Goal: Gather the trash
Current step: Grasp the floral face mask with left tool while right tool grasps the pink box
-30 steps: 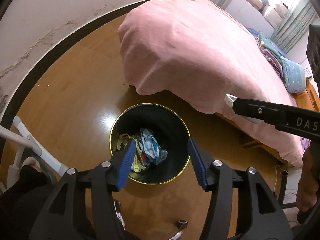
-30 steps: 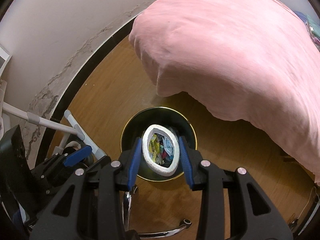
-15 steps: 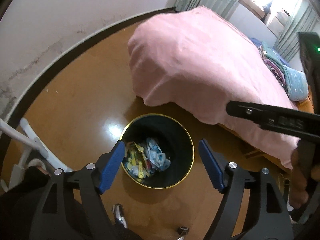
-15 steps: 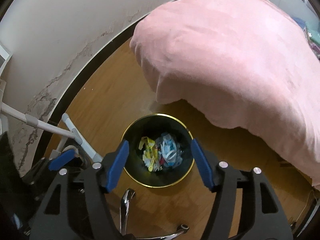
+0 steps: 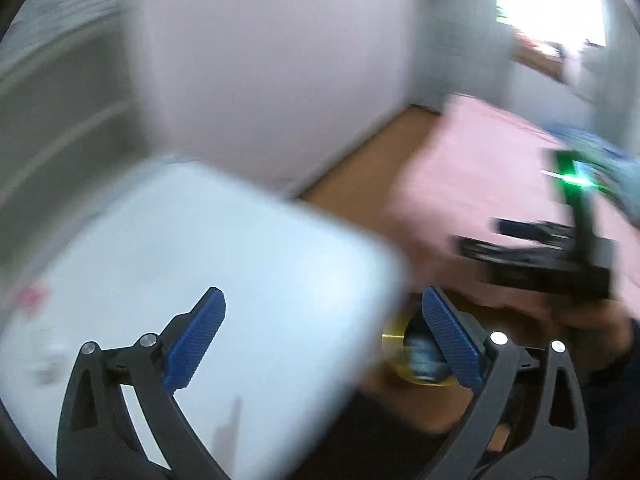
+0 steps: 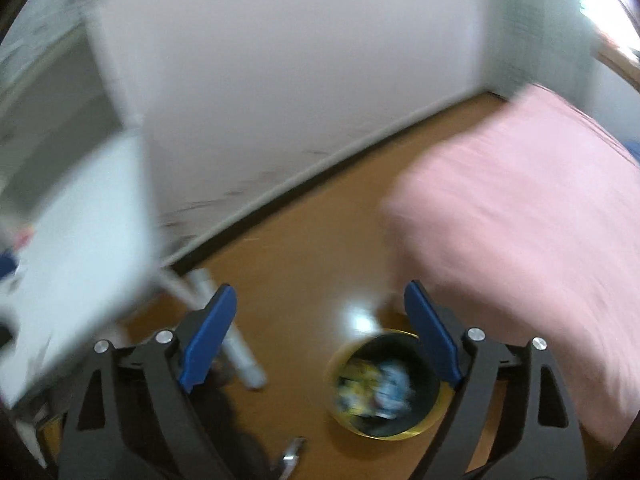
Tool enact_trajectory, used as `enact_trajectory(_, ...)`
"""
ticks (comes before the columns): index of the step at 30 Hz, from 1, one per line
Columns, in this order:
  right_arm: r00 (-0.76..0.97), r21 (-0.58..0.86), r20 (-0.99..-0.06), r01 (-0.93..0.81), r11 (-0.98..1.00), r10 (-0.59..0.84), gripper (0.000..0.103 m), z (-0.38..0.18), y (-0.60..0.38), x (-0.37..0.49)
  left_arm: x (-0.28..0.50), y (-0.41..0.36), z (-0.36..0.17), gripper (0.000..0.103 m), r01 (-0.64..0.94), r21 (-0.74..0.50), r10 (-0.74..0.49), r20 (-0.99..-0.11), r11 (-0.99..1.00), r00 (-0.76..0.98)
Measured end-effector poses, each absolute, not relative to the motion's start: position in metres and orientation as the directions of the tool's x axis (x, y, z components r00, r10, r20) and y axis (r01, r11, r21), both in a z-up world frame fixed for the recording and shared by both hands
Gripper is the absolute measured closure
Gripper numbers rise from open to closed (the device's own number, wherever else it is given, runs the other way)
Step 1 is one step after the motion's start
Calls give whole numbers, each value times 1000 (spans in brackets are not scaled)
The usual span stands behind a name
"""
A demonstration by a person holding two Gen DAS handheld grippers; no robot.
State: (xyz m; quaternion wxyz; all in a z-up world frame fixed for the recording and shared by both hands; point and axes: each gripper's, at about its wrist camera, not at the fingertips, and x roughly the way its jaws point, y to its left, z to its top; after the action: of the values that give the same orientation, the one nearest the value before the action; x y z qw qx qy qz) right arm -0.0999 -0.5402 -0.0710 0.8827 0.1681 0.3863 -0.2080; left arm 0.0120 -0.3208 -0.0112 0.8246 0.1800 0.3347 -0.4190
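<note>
Right wrist view: the right gripper [image 6: 316,336] has its fingers spread wide and holds nothing. The bin [image 6: 386,386], black inside with a gold rim, stands on the wood floor [image 6: 312,248] at the near right, just beside the foot of the bed [image 6: 520,240]. It holds trash [image 6: 374,388], seen as yellow and blue scraps. The right finger crosses the bin's rim in the picture, so that part of the rim is hidden.

Left wrist view: the left gripper [image 5: 324,336] also has its fingers spread wide and empty. A white desk [image 5: 200,280] fills the near left beneath it. Judgement: with both grippers empty and the desk in line with the left one, the next step is likely a search of the desk for further trash.

Limits of view:
- Both pictures are heavily blurred; edges and small items cannot be read.
- A red smear [image 5: 30,294] and pale marks lie at the desk's left edge; what they are cannot be told.
- The bin appears in the left view only as a gold and blue patch by the right finger, mostly cut off by the desk.
- A white leg [image 6: 236,332] slopes to the floor under the desk; its foot is hidden behind the gripper.
- The wall [image 6: 280,80] fills the far side.
</note>
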Motion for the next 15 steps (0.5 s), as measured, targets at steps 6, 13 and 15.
enact_trajectory(6, 684, 150, -729, 200, 968, -29, 19, -45, -451, -1, 129, -187, -26, 7, 585, 56, -350, -754, 809, 556)
enact_trajectory(13, 634, 159, -758, -53, 986, 157, 19, -39, -355, 102, 173, -130, -58, 7, 535, 22, -307, -799, 845, 517)
enact_trajectory(15, 620, 168, -763, -84, 982, 183, 19, -37, -336, 115, 181, -131, -63, 7, 521, 31, -291, -801, 853, 524)
